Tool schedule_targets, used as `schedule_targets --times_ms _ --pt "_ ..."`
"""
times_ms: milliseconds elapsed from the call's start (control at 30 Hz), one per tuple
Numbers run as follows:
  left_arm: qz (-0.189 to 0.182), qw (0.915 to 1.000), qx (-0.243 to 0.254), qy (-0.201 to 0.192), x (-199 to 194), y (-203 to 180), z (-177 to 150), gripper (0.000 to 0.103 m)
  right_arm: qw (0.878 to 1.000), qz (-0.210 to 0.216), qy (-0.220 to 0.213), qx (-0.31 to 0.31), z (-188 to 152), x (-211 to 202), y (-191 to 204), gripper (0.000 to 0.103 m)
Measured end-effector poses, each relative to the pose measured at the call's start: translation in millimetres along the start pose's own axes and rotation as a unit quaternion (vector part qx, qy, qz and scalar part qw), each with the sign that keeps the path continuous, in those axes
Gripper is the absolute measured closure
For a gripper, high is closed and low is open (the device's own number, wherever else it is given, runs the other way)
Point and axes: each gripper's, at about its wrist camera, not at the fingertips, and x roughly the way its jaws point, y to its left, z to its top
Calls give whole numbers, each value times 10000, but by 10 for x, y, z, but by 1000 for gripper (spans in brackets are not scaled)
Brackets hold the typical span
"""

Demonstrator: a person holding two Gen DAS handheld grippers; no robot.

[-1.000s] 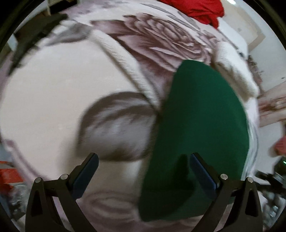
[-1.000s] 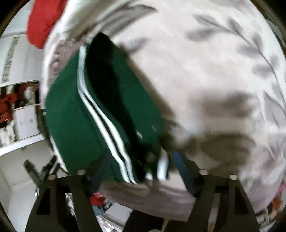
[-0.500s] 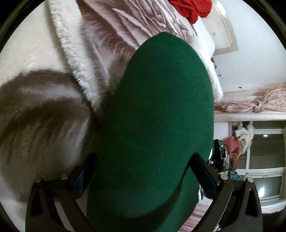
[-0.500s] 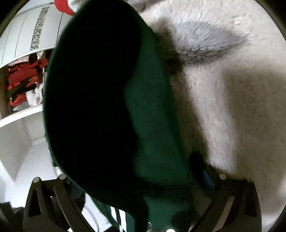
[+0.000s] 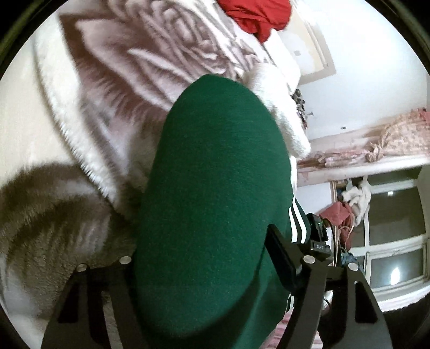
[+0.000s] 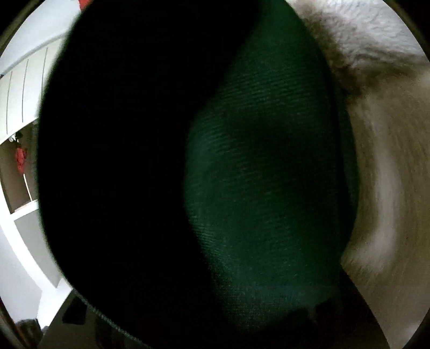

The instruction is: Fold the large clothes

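While the green garment [image 5: 215,193] bulges between the left gripper's [image 5: 207,257] fingers, clamped there, it blankets the right wrist view [image 6: 258,171], so that gripper's state cannot be told. Floral blanket [image 5: 150,67] lies at eleven o'clock, red cloth [image 5: 258,13] at twelve.

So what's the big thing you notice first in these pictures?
A big green garment fills the middle of the left wrist view, running down between the fingers of the left gripper, with white stripes along its right edge. Under it lies a fluffy white blanket with brown flowers, and a red cloth sits at the top. In the right wrist view the same green fabric covers almost everything.
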Motion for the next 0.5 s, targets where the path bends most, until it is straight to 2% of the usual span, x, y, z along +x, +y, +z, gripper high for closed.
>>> schedule_targets --times_ms 100,267,400,500 --pt "-19 9999 153 27 -26 -123 107 36 9995 183 -262 77 -107 -126 68 60" --pt "-102 9983 566 42 -93 -487 332 36 9976 359 -596 -11 -210 -413 315 61" --pt "-279 9960 852 18 -85 -878 654 36 9951 361 -898 -205 -185 -788 674 61" --pt "-503 9940 970 18 48 -1225 1045 36 9921 289 -1160 -386 -100 -1185 1002 61"
